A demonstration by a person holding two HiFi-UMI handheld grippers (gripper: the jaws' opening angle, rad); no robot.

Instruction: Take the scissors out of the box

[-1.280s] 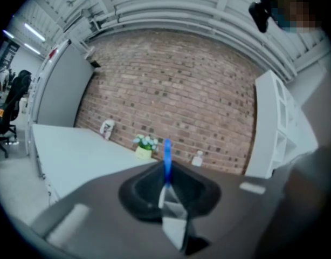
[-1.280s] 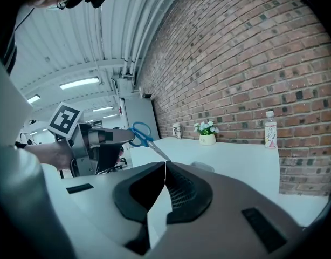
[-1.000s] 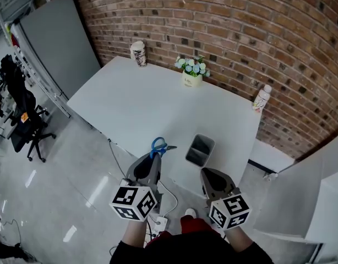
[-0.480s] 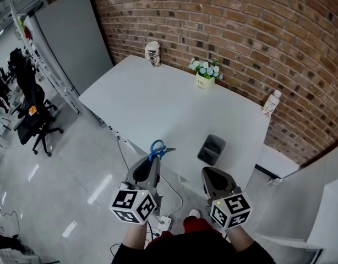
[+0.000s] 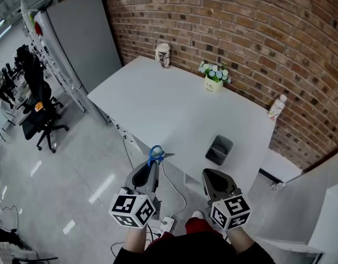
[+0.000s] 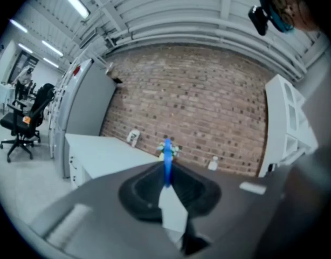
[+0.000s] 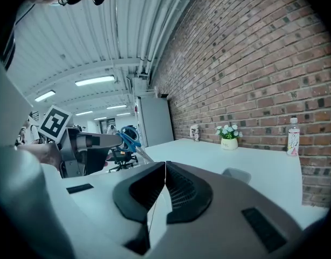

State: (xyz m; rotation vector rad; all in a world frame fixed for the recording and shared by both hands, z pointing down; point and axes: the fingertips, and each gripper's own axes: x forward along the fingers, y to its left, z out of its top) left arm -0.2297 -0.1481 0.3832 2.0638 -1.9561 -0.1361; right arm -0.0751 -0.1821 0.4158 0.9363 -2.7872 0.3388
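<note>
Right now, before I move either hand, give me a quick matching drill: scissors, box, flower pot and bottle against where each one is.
Things:
1. scissors
2. box
3. flower pot
4. bottle

Places:
A. at the table's far right corner, by the brick wall
B. clamped in the left tongs
C. on the table near its front edge
D. against the wall, about midway along the table

Pairs: 1-B, 2-C, 3-D, 4-A
</note>
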